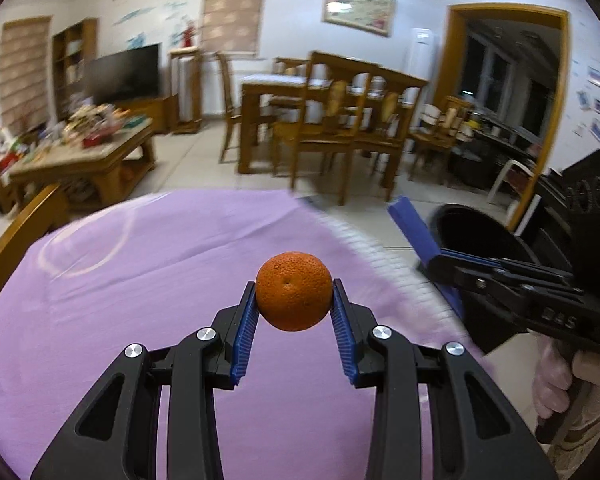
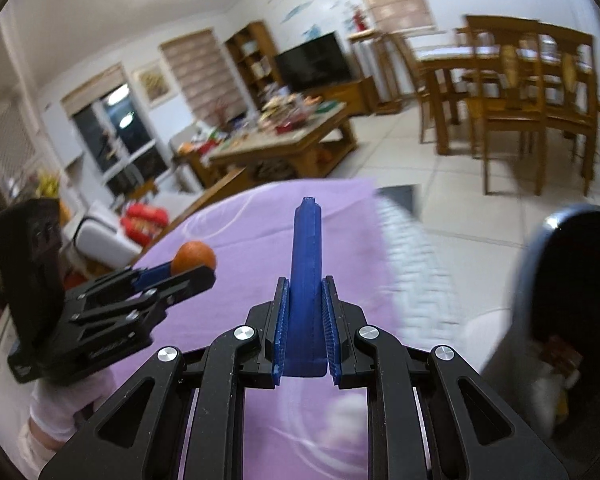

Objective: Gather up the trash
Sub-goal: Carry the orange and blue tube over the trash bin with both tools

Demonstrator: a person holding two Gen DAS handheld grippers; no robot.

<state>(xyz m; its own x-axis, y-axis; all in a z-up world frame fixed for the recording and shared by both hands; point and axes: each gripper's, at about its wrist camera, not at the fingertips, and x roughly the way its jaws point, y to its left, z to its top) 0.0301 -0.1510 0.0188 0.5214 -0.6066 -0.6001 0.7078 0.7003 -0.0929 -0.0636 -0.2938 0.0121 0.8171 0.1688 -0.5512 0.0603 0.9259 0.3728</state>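
Observation:
My left gripper (image 1: 294,294) is shut on an orange (image 1: 293,291) and holds it above the purple tablecloth (image 1: 140,280). The orange also shows in the right wrist view (image 2: 194,261), with the left gripper (image 2: 188,270) at the left. My right gripper (image 2: 305,304) is shut on a long blue plastic piece (image 2: 307,280) that sticks out forward. In the left wrist view the right gripper (image 1: 440,260) holds that blue piece (image 1: 414,232) beside the open black trash bin (image 1: 476,232). The bin (image 2: 572,280) is at the right, with some trash inside.
The purple tablecloth (image 2: 240,248) covers a round table with a white fringe (image 2: 412,264) at its right edge. A wooden chair back (image 1: 16,236) stands at the left. Further off are a cluttered coffee table (image 1: 84,148), a dining table with chairs (image 1: 332,112) and a TV (image 1: 124,70).

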